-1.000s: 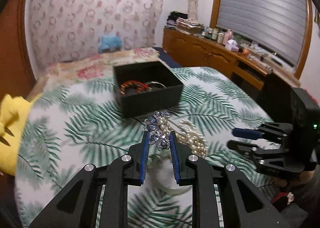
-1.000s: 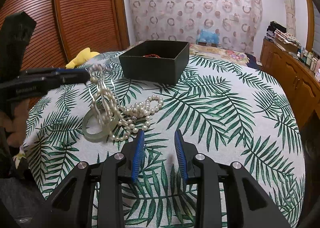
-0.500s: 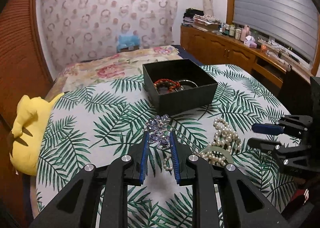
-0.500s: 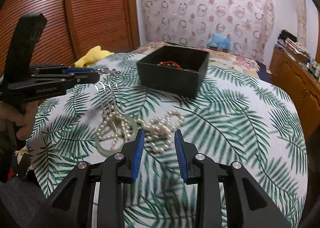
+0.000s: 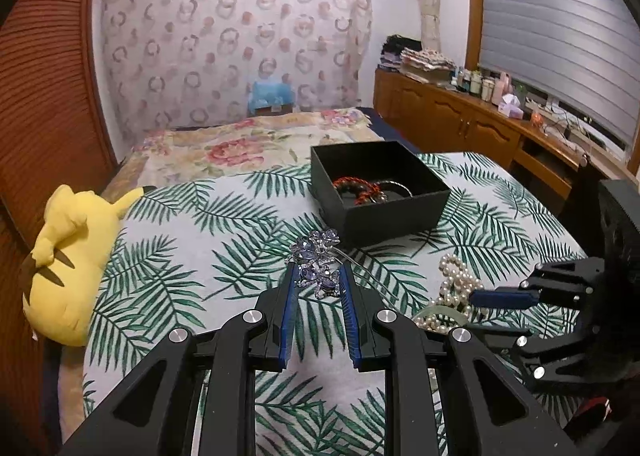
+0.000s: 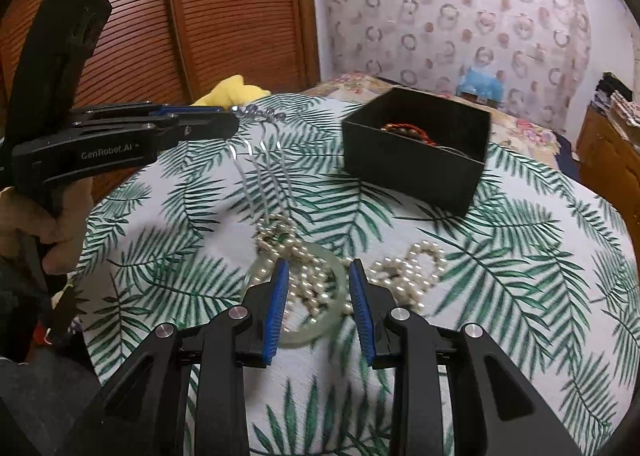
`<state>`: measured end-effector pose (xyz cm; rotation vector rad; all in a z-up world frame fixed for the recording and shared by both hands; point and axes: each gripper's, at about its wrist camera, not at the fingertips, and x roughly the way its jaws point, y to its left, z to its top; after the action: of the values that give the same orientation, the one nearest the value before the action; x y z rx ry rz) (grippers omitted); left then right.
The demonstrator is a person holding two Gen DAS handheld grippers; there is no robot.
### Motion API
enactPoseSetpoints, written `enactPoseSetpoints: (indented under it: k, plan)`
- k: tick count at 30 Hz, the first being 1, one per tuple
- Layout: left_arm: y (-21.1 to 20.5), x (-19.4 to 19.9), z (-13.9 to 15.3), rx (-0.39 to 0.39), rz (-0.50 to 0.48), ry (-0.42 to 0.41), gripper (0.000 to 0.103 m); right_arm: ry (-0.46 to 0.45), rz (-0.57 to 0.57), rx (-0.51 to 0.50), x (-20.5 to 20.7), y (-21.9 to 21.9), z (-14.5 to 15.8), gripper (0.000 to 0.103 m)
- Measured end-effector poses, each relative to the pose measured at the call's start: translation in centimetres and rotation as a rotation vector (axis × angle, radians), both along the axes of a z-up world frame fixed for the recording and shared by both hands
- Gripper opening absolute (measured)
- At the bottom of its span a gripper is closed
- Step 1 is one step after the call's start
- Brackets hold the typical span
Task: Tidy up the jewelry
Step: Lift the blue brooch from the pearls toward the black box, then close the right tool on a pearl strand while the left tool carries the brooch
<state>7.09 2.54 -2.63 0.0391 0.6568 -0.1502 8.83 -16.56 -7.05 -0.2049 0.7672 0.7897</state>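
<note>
One jewelled hair comb is clamped between the pads of the left gripper by its purple crystal head; in the right wrist view its metal tines hang free above the palm-leaf bedspread. The head is probably rigid but fragile at the stone settings; the thin tines can likely bend or snag, so the head is the right place to hold. The black box, with a red braided bracelet inside, lies at 1 o'clock of the comb. At 3 o'clock, on the bedspread, a pearl strand lies tangled over a pale green bangle. The pearls are limp and slippery; the bangle is stiff and brittle, best taken across its rim. The right gripper hovers over this pile, jaws partly open and empty.
</note>
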Motion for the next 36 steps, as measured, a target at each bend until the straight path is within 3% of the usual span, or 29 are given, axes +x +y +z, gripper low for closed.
enactPoseSetpoints:
  k: [6,23,25,28,36]
  plan:
    - [1.1,-0.6,0.6,-0.006,0.019,-0.021,0.019,0.025,0.034,-0.005,0.1,1.9,-0.4,0.034]
    - [1.3,-1.2,-0.1,-0.028,0.009,-0.015,0.019,0.013,0.023,-0.168,0.6,3.3,-1.8,0.033]
    - [1.2,-1.2,-0.2,-0.030,0.009,-0.015,0.019,-0.008,0.018,-0.194,0.6,3.5,-1.8,0.022]
    - [1.2,-1.2,-0.2,-0.031,0.012,-0.013,0.019,-0.016,0.021,-0.204,0.8,3.2,-1.8,0.014]
    - [1.1,-1.2,-0.2,-0.030,0.010,-0.013,0.019,-0.047,0.024,-0.099,0.6,1.6,0.7,0.010]
